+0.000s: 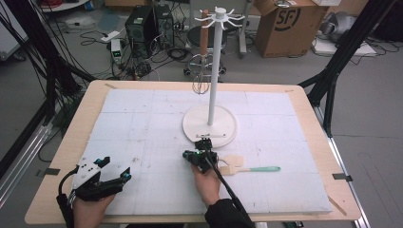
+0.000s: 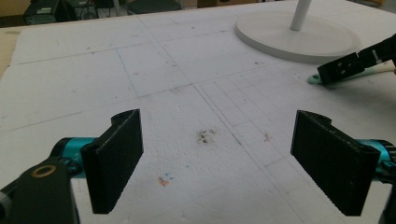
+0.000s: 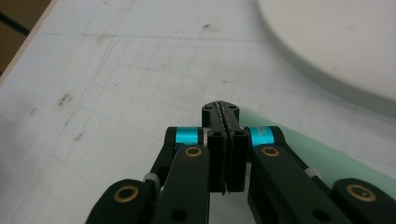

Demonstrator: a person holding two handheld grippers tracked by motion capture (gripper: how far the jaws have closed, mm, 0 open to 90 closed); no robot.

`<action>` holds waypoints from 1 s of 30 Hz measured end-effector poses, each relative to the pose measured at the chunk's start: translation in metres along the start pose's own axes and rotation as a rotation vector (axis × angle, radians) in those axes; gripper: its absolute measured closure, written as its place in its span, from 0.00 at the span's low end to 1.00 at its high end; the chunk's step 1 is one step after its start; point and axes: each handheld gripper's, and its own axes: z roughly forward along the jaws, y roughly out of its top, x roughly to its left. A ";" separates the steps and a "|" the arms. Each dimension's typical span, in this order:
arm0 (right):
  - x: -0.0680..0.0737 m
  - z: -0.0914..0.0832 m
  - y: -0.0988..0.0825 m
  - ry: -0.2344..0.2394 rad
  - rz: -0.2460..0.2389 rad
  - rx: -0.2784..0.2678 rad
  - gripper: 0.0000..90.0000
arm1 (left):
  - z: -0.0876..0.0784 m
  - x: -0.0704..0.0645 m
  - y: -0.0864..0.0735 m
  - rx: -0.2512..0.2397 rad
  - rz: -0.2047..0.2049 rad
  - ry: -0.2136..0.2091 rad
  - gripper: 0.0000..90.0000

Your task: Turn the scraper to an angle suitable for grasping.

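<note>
White counter (image 1: 142, 123) lies bare around both claws; right claw (image 1: 205, 142), shut on nothing, sits between stand base (image 1: 209, 124) ahead and spatula (image 1: 249, 168) beside; left claw (image 2: 217, 154) gapes wide, unloaded.

One spatula (image 1: 247, 167) with a mint-green handle and one white rack (image 1: 211, 118) on the desk (image 1: 304, 102). One whisk (image 1: 202, 71) hanging from the rack. Two grippers: left gripper (image 1: 124, 176) and right gripper (image 1: 204, 142).

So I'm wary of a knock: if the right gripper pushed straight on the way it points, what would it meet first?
Probably the round white base of the stand, just ahead of the shut right gripper. The mint-handled spatula lies beside it, not ahead. Depth is hard to judge.
</note>
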 end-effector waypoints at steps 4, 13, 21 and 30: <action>-0.007 -0.003 0.000 0.021 0.016 0.000 1.00 | 0.001 0.000 0.000 0.001 -0.001 0.000 0.19; -0.029 -0.026 0.006 0.040 0.077 -0.058 1.00 | 0.001 0.000 0.000 0.002 -0.001 0.000 0.19; -0.076 -0.061 0.001 -0.073 0.126 -0.092 1.00 | 0.002 -0.002 0.000 0.003 0.008 -0.003 0.19; -0.094 -0.069 -0.009 -0.127 0.141 -0.071 1.00 | 0.003 -0.004 0.001 0.008 0.014 -0.007 0.20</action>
